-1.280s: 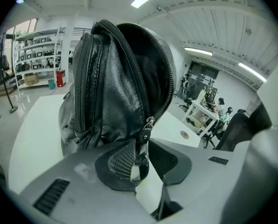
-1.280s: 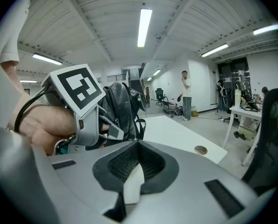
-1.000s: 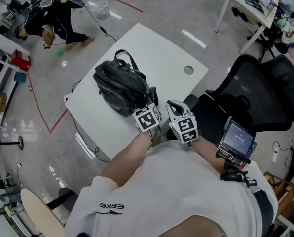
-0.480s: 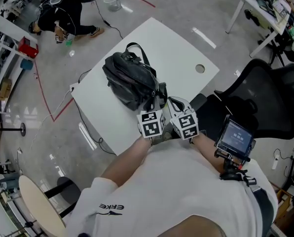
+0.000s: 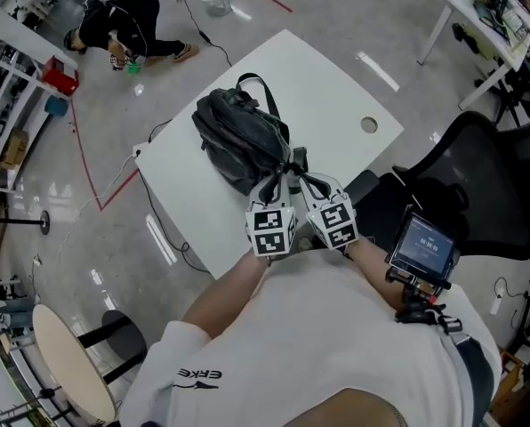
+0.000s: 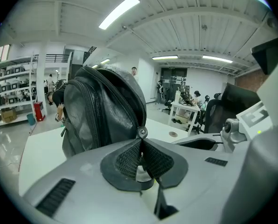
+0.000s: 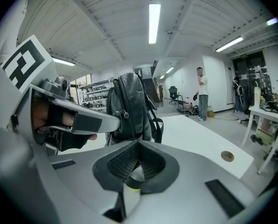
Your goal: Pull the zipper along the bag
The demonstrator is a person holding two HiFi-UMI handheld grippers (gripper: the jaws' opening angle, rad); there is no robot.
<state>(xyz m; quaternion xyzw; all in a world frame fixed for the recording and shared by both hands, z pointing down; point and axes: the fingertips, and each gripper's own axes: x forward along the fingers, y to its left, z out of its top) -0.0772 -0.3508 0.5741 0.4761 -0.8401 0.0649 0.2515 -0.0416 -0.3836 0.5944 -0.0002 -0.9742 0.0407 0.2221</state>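
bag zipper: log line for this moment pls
left gripper: jaws just closed on zipper pull | right gripper: jaws together beside bag, hold unclear | bag: on white table

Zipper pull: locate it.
Centre of the left gripper view: the zipper pull, at the bag's near end, is pinched in the left tongs, whose jaws have just been closing.

White shirt (image 5: 274,345) sleeve bears the word "ERKE".
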